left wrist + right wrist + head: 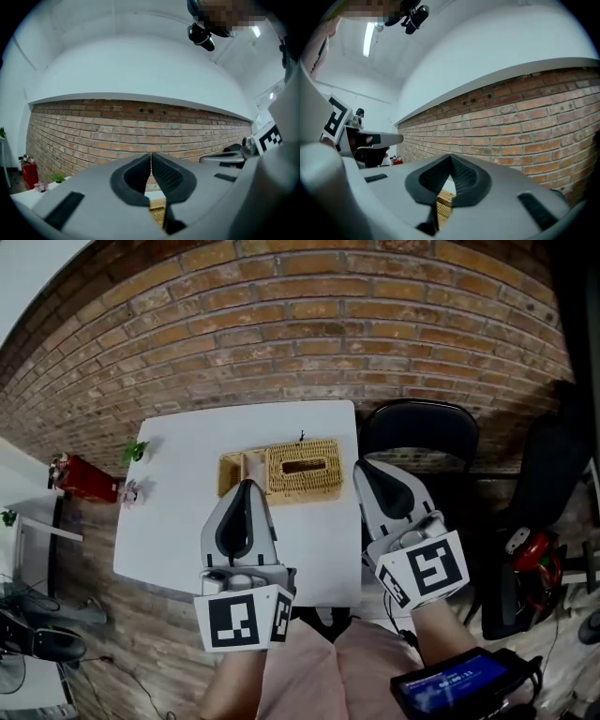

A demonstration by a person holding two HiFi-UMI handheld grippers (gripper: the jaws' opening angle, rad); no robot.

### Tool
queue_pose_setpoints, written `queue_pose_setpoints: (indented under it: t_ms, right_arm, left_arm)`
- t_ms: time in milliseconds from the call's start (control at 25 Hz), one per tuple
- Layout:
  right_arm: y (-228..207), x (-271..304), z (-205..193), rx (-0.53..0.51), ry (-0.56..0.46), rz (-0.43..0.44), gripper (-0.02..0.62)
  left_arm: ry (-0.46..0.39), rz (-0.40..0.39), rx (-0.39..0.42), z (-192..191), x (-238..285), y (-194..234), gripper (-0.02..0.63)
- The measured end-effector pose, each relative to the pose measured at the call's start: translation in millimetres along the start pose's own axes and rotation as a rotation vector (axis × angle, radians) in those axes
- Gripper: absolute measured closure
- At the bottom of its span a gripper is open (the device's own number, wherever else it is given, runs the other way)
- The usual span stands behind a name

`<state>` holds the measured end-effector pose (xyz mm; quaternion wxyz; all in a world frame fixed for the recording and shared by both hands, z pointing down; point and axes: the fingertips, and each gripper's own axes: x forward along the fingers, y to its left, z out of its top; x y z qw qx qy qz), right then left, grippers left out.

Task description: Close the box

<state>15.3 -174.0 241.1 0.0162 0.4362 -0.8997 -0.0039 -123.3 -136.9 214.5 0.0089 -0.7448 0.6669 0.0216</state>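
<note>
A woven wicker box (302, 468) with a dark slot in its top sits at the far side of the white table (169, 521). A paler flap (232, 471) adjoins its left end. My left gripper (246, 484) points at the box's left front, its tip close to the flap; its jaws are shut with nothing between them (151, 155). My right gripper (359, 467) hovers just off the box's right end, jaws shut and empty (450, 157). Wicker shows below the jaws in the left gripper view (158, 208) and the right gripper view (445, 204).
A brick wall (309, 334) stands behind the table. A red object (86, 479) and small plants (134, 452) sit at the table's left. A black chair (419, 432) is right of the table, and a blue-screened device (459, 682) is at the lower right.
</note>
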Motion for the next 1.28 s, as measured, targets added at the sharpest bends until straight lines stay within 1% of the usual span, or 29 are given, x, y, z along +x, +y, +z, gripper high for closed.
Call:
queue_pose_setpoints:
  t_ms: [120,320,680,1280]
  right_arm:
    - [-1.1,-5.4,4.0,-0.02,-0.012,-0.012,0.595]
    - [-0.1,-12.2,7.4,-0.025,-0.02,-0.016,0.597]
    - [-3.1,-12.2,5.7,-0.047,-0.014,-0.028,0.597]
    - [-6.1,-0.9,0.6,-0.038,0.009,-0.03,0.597]
  left_arm:
    - [-0.003,0.002,-0.001,1.4,-2.6,-4.3,0.591]
    - [-0.018,-0.002,-0.002,8.9,-7.0,-11.3,0.591]
    - [-0.004,-0.005,-0.003,4.8,-5.7,-11.5,0.591]
    - [0.018,-0.033,-0.011,-0.5,8.5,-10.4,0.591]
